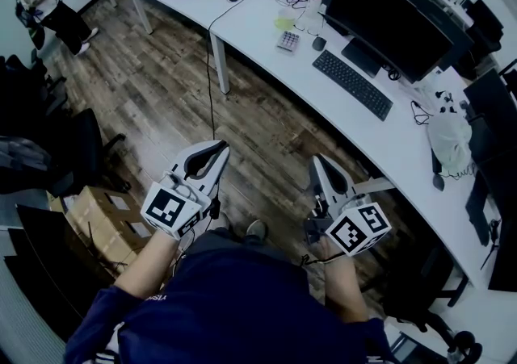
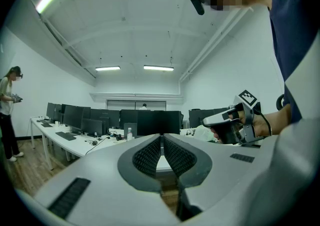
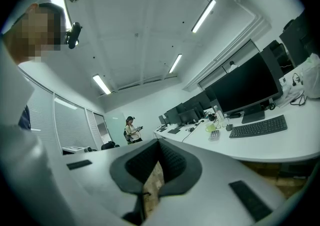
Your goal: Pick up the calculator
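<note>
The calculator [image 1: 288,40], small and grey with rows of keys, lies on the long white desk [image 1: 266,48] far ahead of both grippers; in the right gripper view the calculator [image 3: 214,134] shows small beside a keyboard. My left gripper [image 1: 216,145] is held level over the wooden floor, jaws shut with nothing between them. My right gripper [image 1: 317,160] hangs alongside it, also shut and empty. Both are well short of the desk. In the left gripper view its jaw tips [image 2: 161,136] meet, and the right gripper [image 2: 225,122] shows at the right.
On the desk near the calculator are a green cup [image 1: 284,22], a bottle [image 1: 313,1], a mouse [image 1: 319,43], a black keyboard [image 1: 352,84] and a large monitor [image 1: 388,23]. A cardboard box [image 1: 101,221] and dark chairs stand at the left. A person [image 1: 48,3] stands far back left.
</note>
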Demonstrator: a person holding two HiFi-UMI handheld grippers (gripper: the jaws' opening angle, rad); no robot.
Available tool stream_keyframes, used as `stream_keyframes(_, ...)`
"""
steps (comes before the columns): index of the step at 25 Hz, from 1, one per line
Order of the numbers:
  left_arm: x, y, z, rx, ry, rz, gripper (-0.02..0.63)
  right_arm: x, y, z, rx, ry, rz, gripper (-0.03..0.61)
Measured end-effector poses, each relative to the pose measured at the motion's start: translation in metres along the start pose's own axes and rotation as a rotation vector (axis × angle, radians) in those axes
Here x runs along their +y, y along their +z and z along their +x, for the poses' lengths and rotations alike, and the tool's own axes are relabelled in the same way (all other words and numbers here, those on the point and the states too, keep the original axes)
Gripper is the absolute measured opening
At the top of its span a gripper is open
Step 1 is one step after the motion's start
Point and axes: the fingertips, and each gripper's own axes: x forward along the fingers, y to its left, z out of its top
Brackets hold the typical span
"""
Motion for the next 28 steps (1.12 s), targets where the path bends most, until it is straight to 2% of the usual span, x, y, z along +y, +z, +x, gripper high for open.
stream_keyframes(7,-0.005,-0.002,0.003,0.003,-0.002,0.001,0.043,-0.003,0.000,-0.004,0.001,0.001,0.001,0.005)
stream_keyframes(28,-0.012,-0.006,0.016,0.015,0.013,0.004,0.043,-0.016,0.005,-0.005,0.012,0.037,-0.011,0.097)
